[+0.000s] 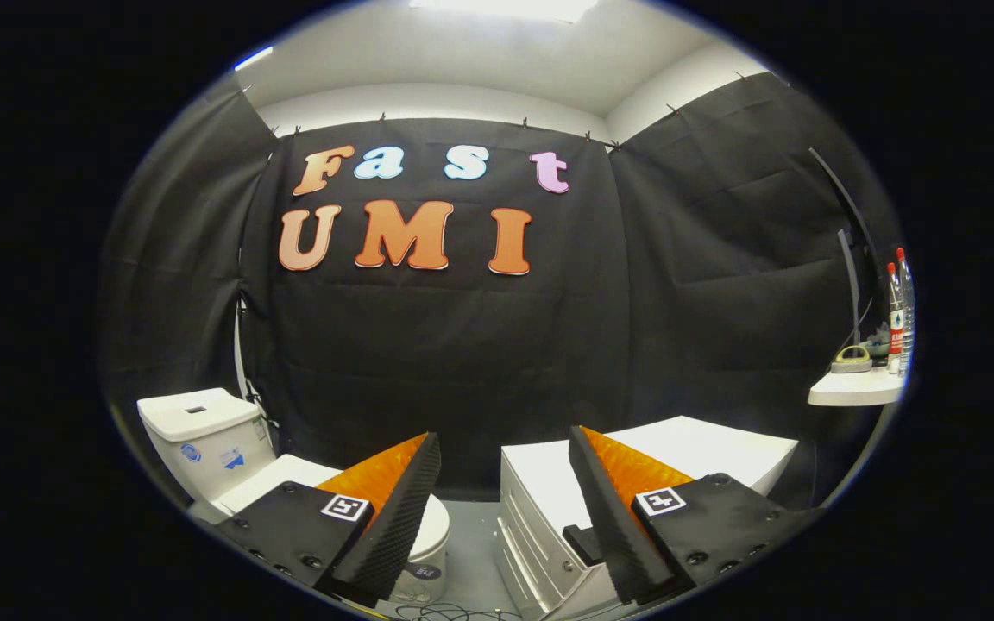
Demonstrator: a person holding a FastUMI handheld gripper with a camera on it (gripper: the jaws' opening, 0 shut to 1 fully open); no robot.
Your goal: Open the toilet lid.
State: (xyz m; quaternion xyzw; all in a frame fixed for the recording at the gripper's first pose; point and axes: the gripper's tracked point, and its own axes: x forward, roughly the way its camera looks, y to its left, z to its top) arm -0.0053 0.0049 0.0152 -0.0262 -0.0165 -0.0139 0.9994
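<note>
Black cloth hangs as the walls of a small booth, under a white ceiling with a bright light panel, and a grey floor (473, 552) runs along the bottom. On that floor stands the white toilet (229, 474), low down beyond the left finger of the tongs (506, 509). Its lid (290, 477) seems to lie flat and closed over the bowl, though the left finger covers much of it, so this is hard to judge. The cistern (204, 440) rises behind the lid against the cloth, with a small button recess on top and two small stickers on its front.

The tongs are spread wide, with nothing between the fingers and clear of the toilet; the floor and the back wall show through the gap. Each finger carries a square black-and-white marker.

Beyond the right finger sits a white cabinet (549, 509) with drawers on its front and a flat top. Further off to the right, higher up, a white shelf (855, 390) holds two clear bottles (899, 310) with red caps and a roll of tape (851, 360). A thin dark stand rises behind them.
</note>
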